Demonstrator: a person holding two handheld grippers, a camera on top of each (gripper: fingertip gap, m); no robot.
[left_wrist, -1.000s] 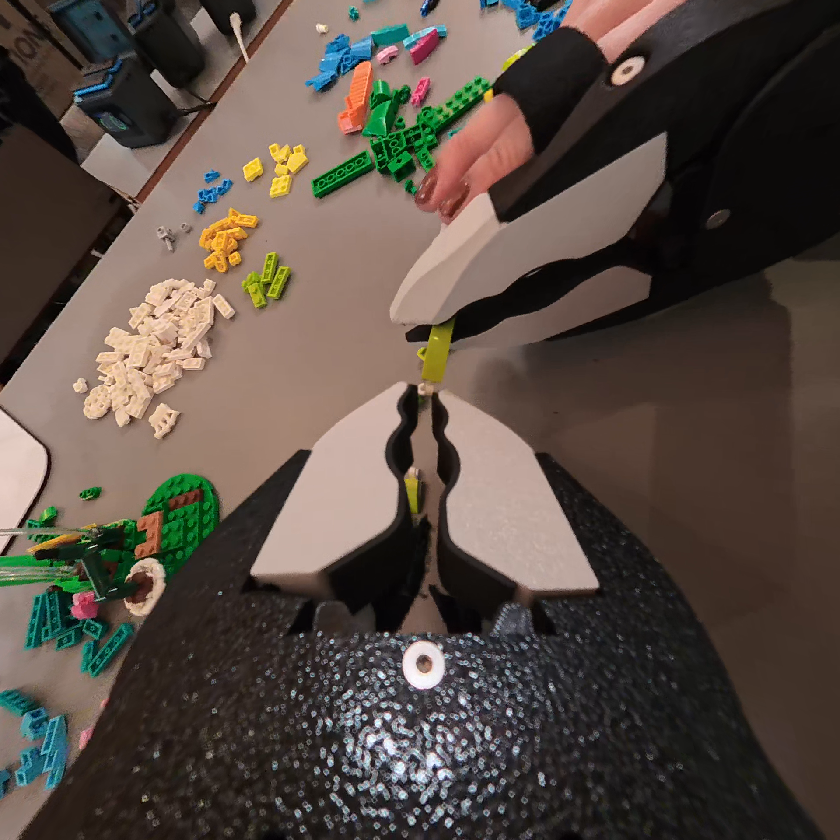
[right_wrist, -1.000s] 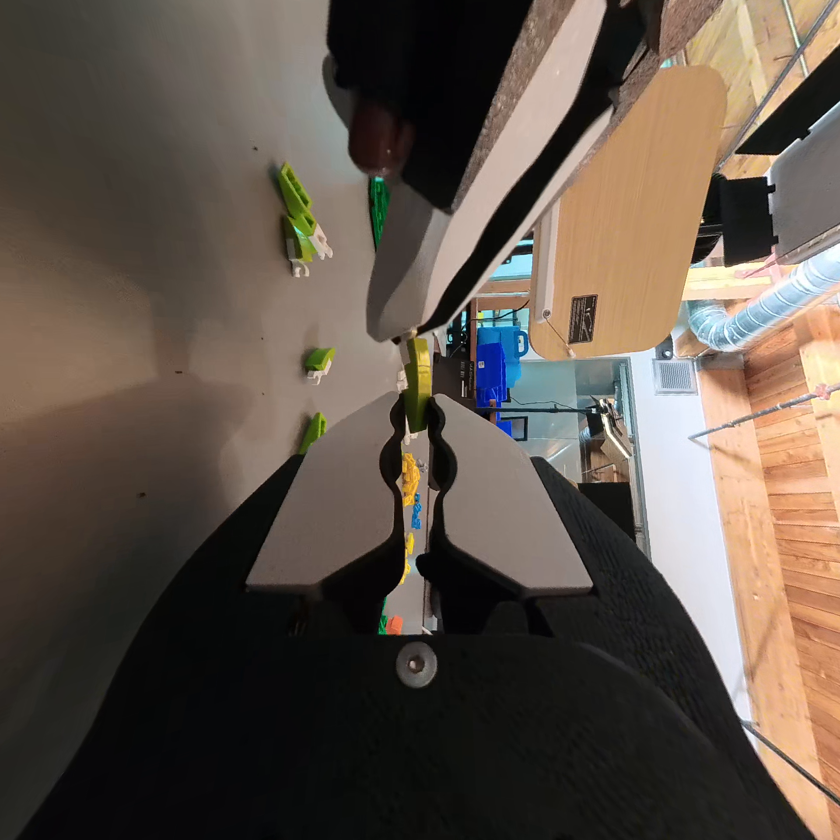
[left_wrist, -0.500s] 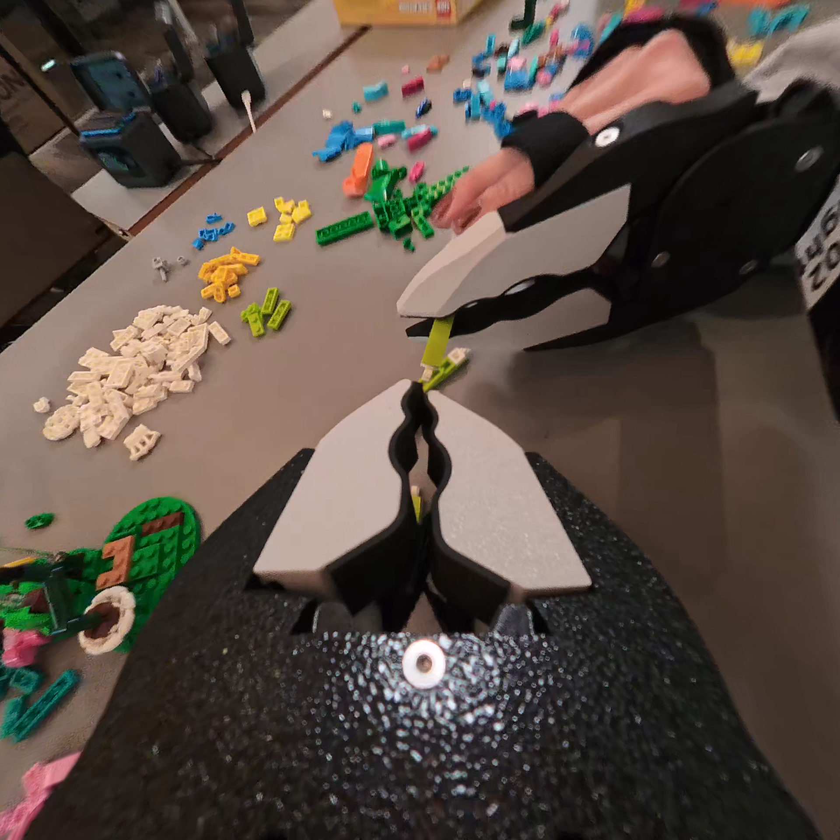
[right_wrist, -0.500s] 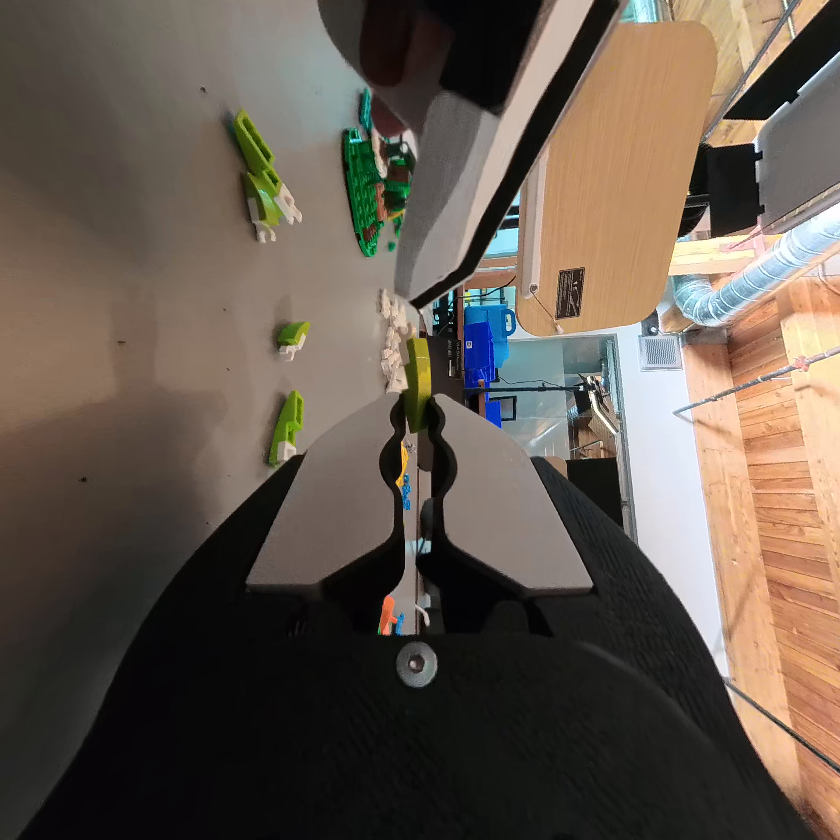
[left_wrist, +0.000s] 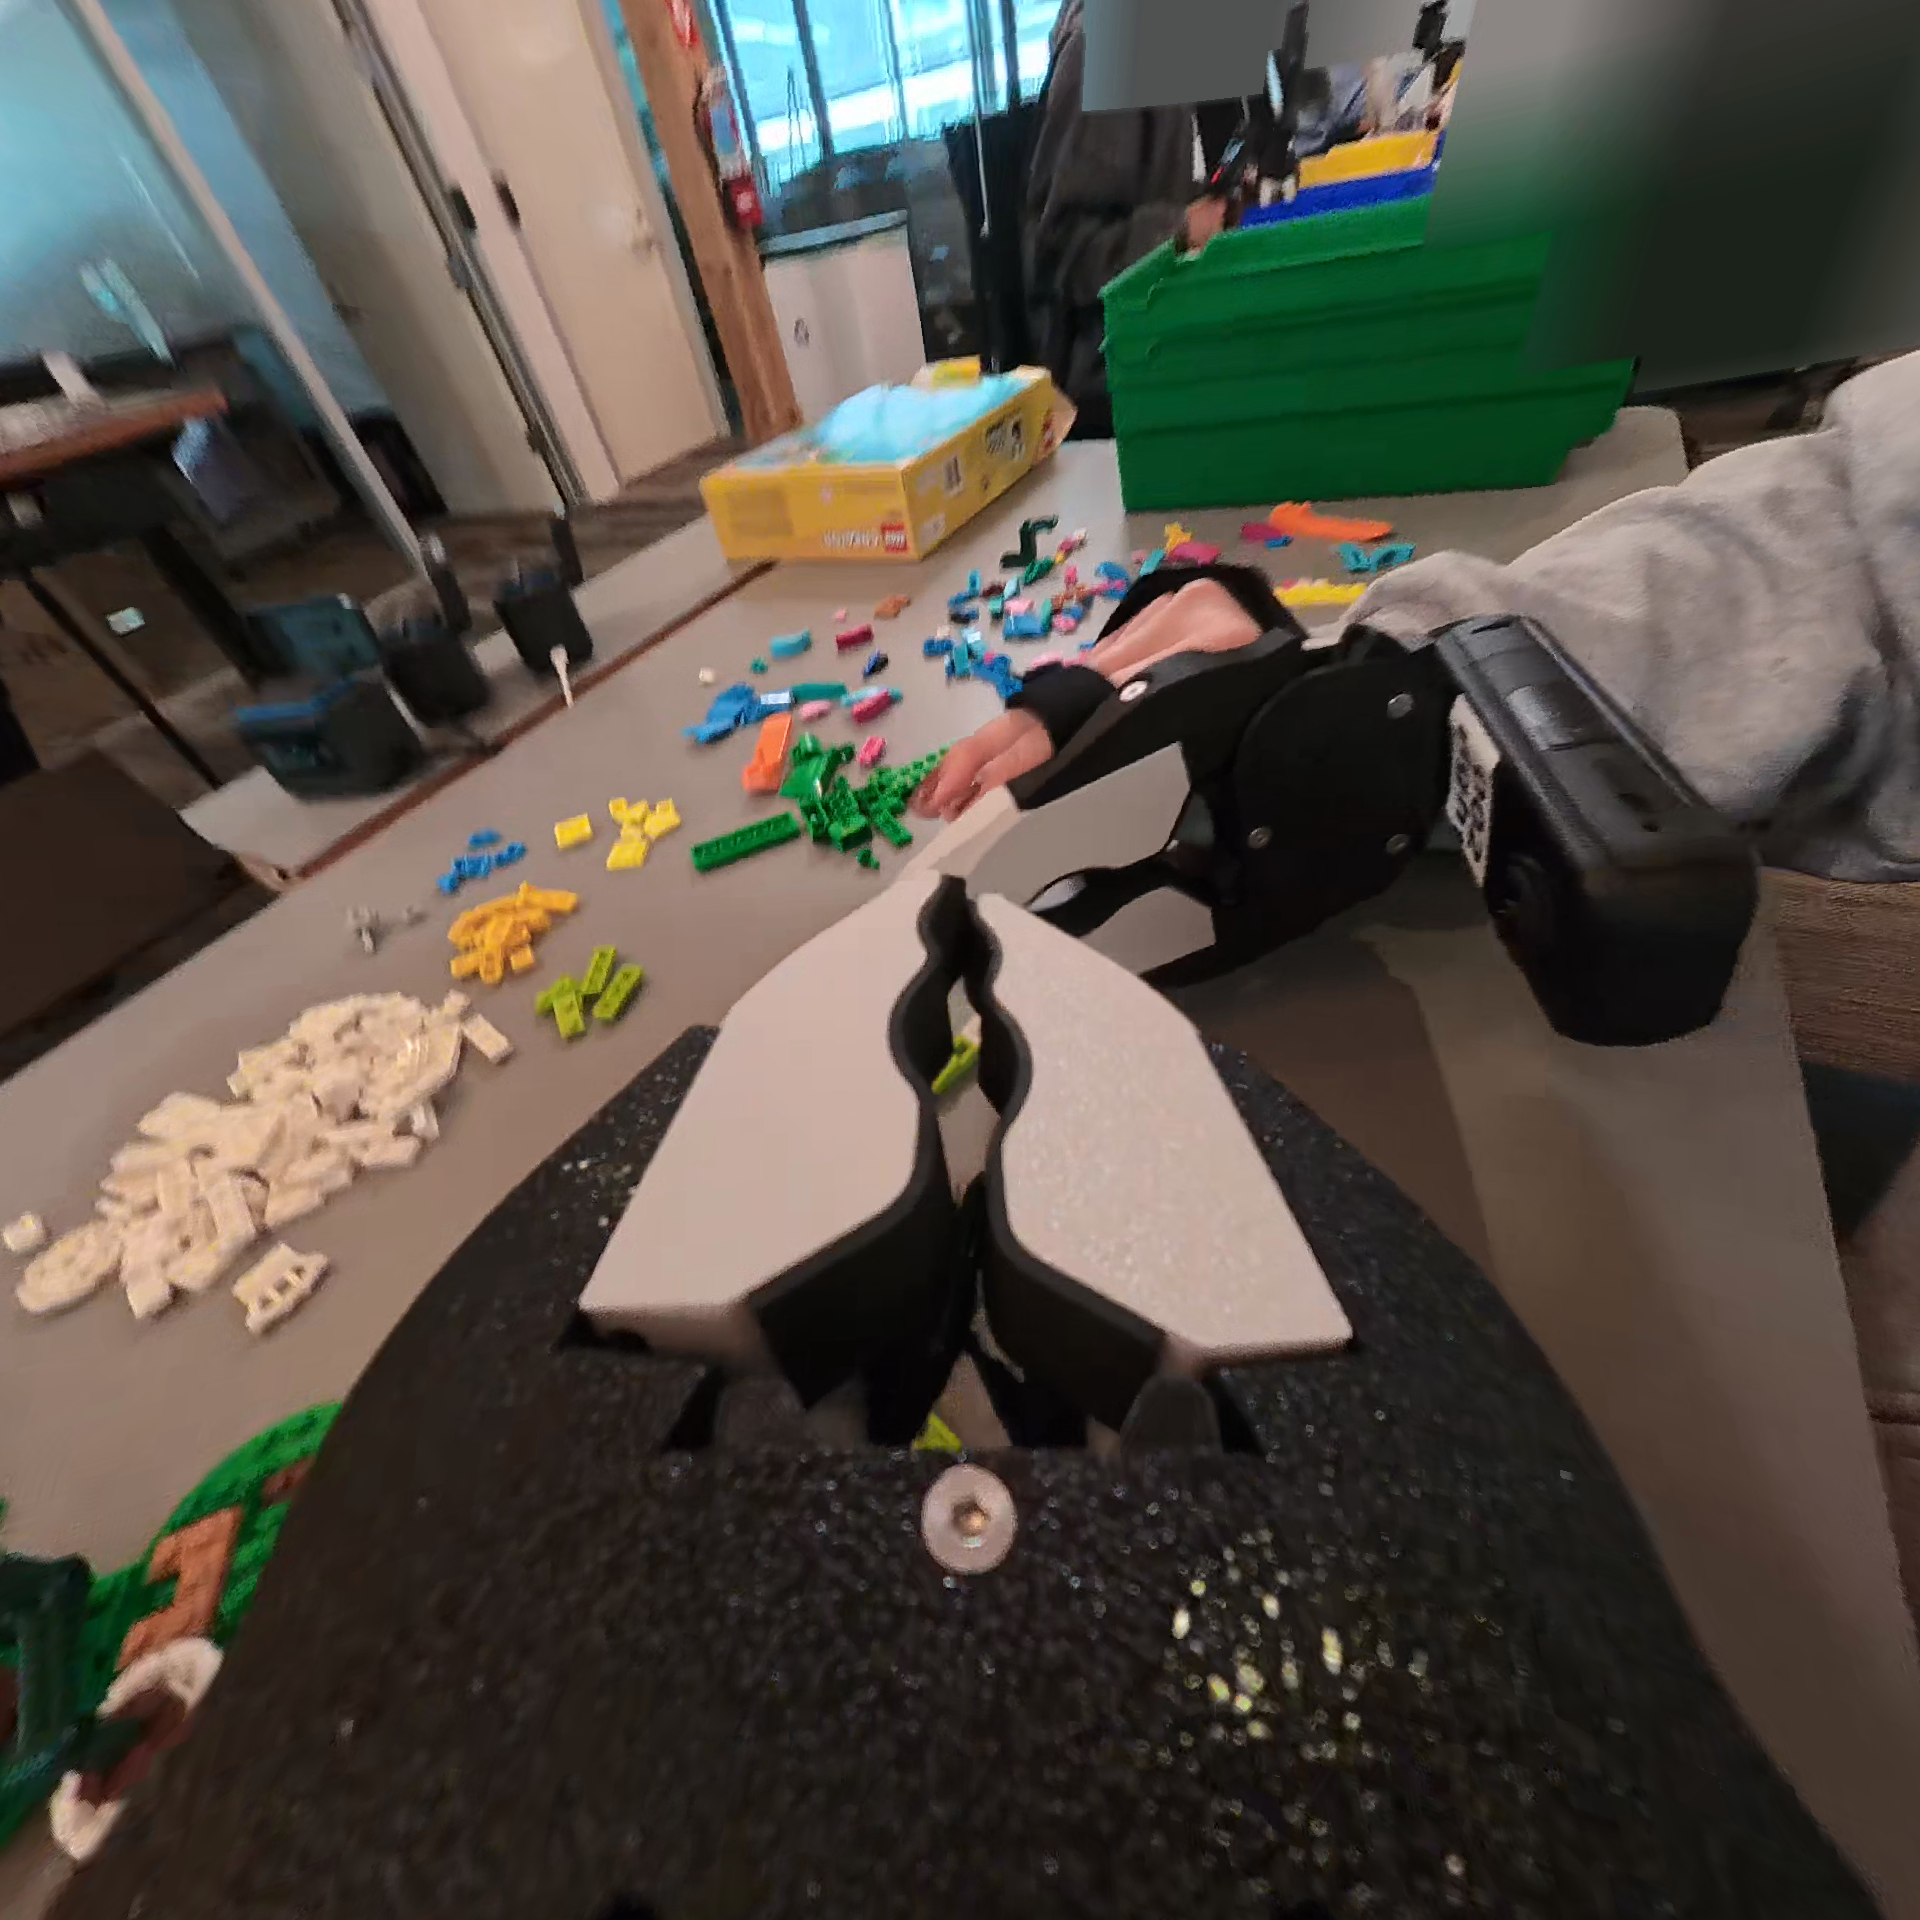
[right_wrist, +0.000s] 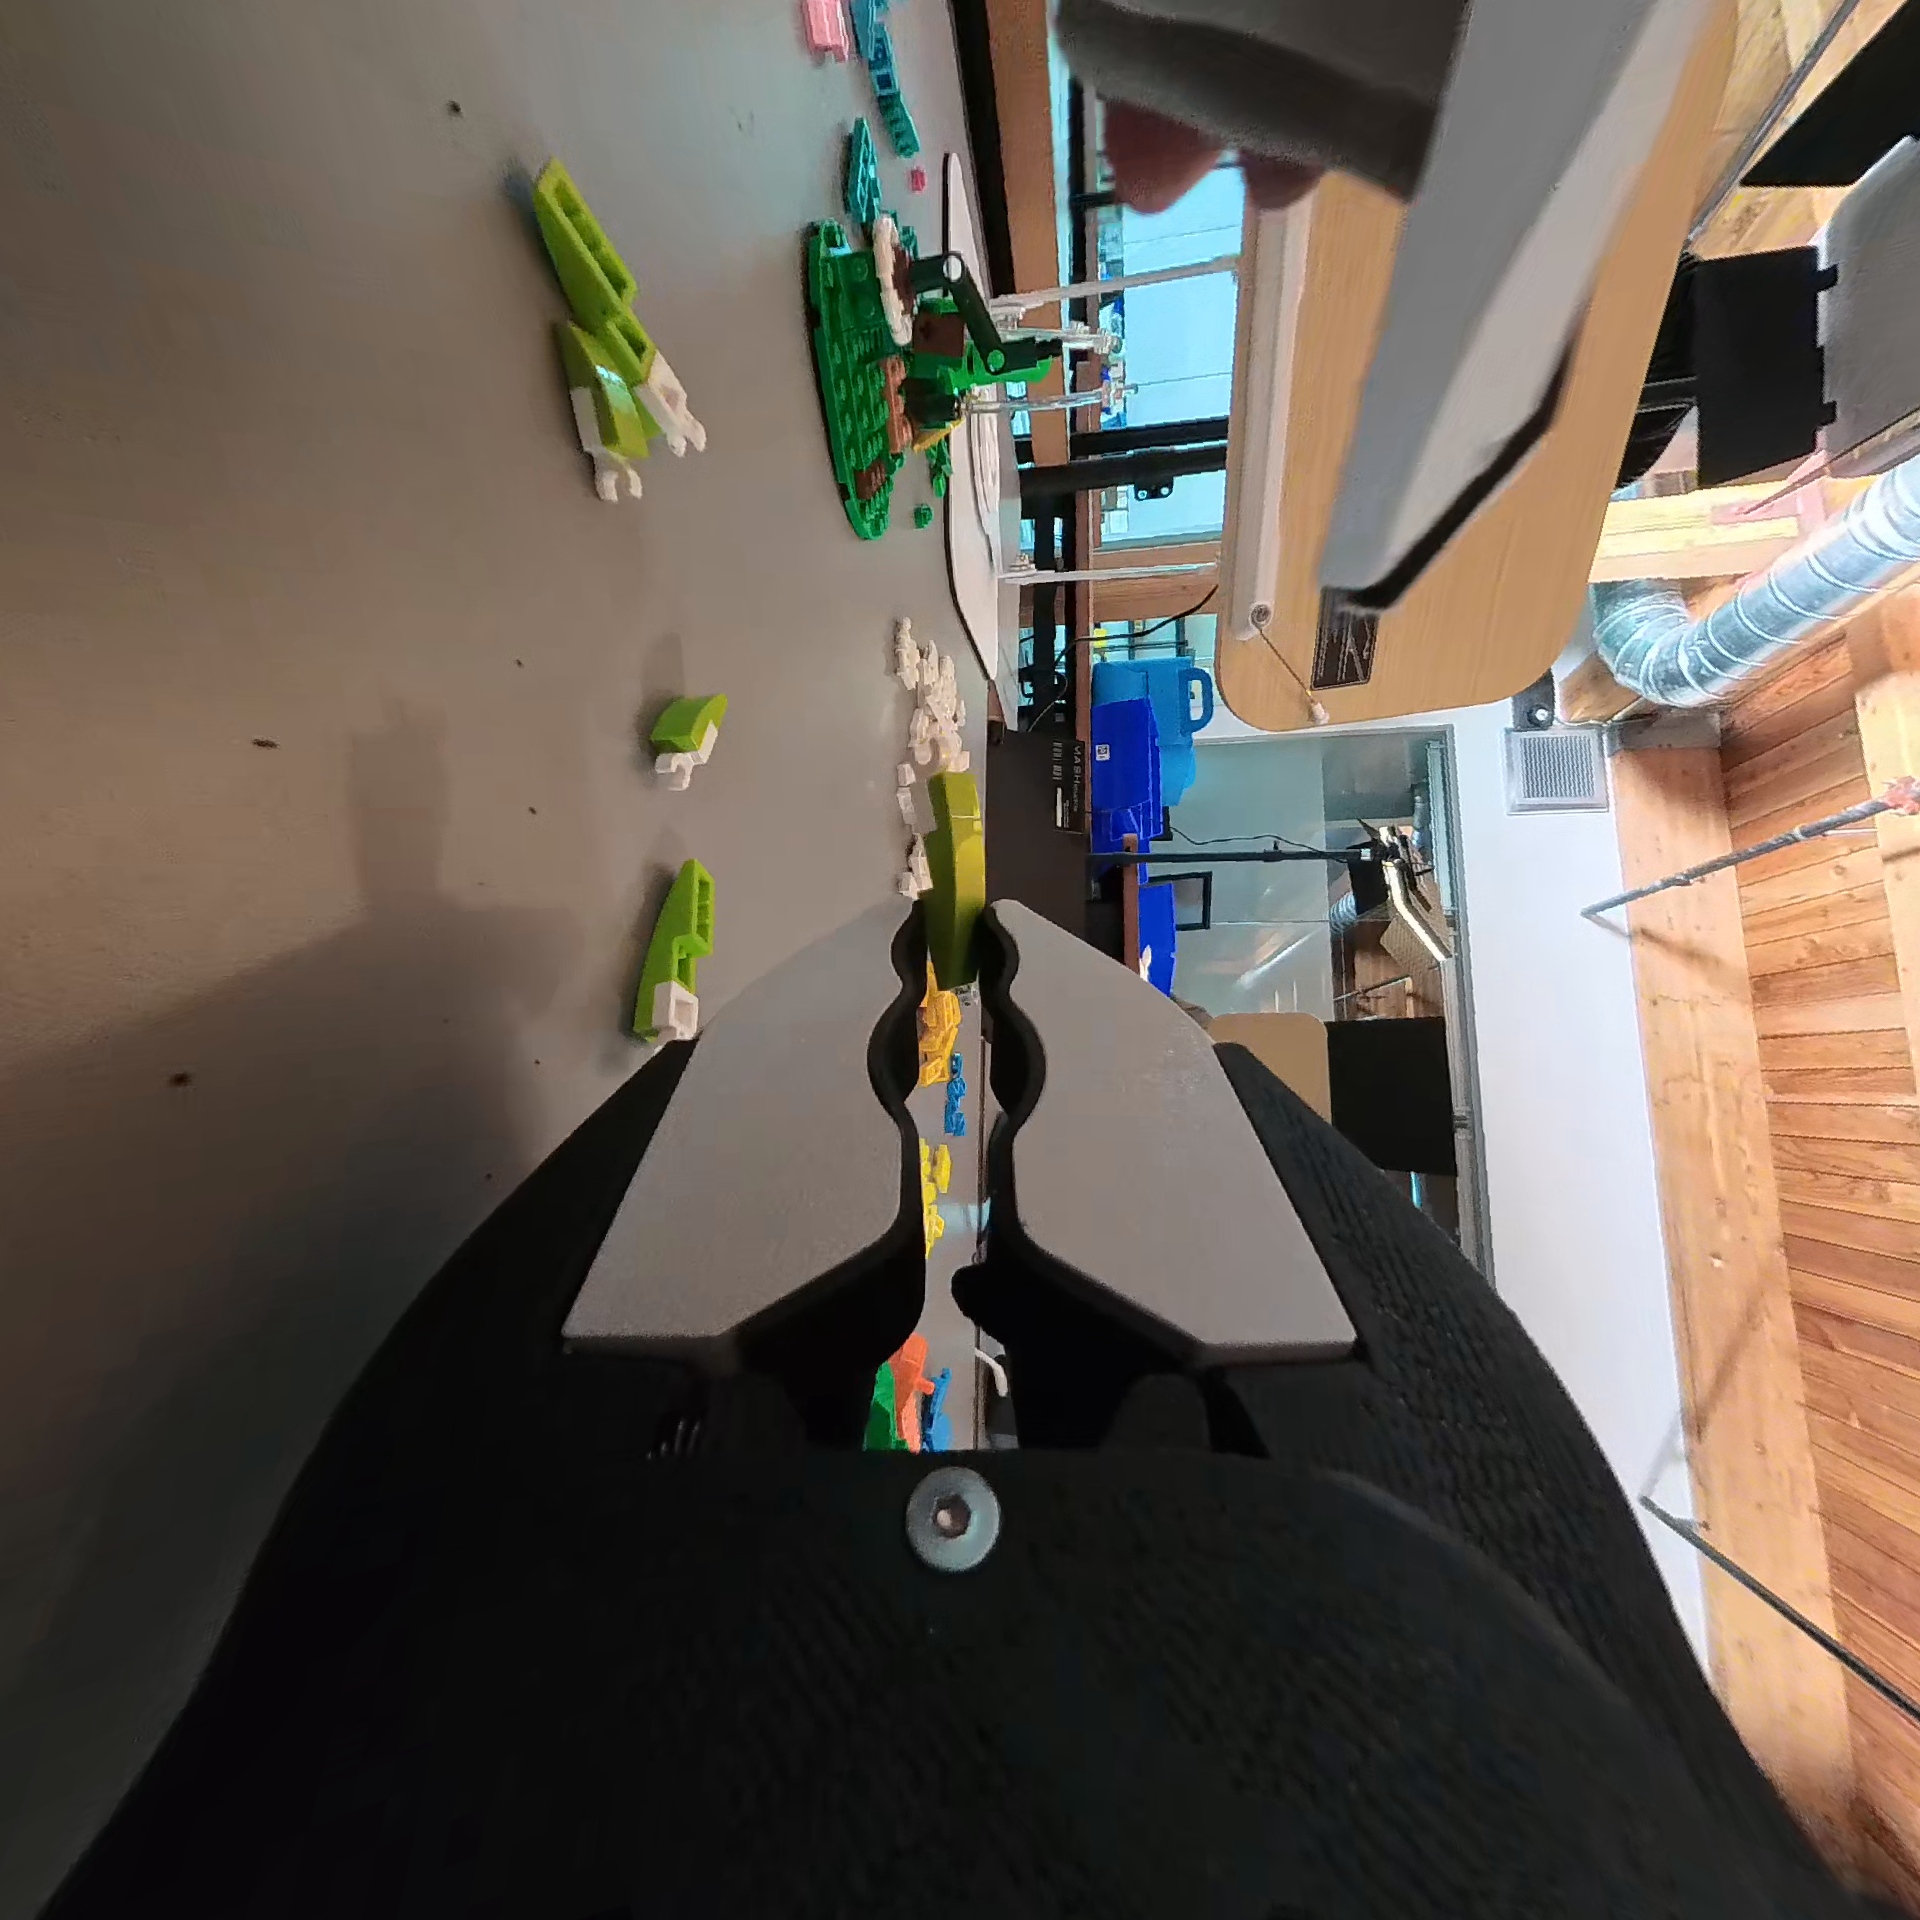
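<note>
My right gripper (right_wrist: 951, 920) is shut on a lime green curved piece (right_wrist: 956, 868), which sticks out past its fingertips above the grey table (right_wrist: 260, 520). In the left wrist view the right gripper's body (left_wrist: 1309, 790) is close ahead, with its tips hidden behind my left fingers. My left gripper (left_wrist: 961, 899) is shut, and nothing shows between its tips. A lime and white piece (left_wrist: 956, 1062) lies on the table below it and shows through the gap in the pads. The left gripper's finger (right_wrist: 1507, 364) hangs high in the right wrist view, apart from the held piece.
Loose lime and white pieces (right_wrist: 675, 956) (right_wrist: 686, 732) (right_wrist: 603, 343) lie on the table. A green round build (right_wrist: 883, 364) stands farther off. There are piles of white (left_wrist: 260, 1122), yellow (left_wrist: 509, 930) and green bricks (left_wrist: 831, 800). A yellow box (left_wrist: 883, 488) and green bins (left_wrist: 1351, 364) stand at the back. About 8 cm separates my left fingertips from my right.
My left gripper's tips were slightly apart at the lime piece's lower end. They have closed, and the gripper has drawn back and risen away. The right gripper keeps its hold on the lime piece.
</note>
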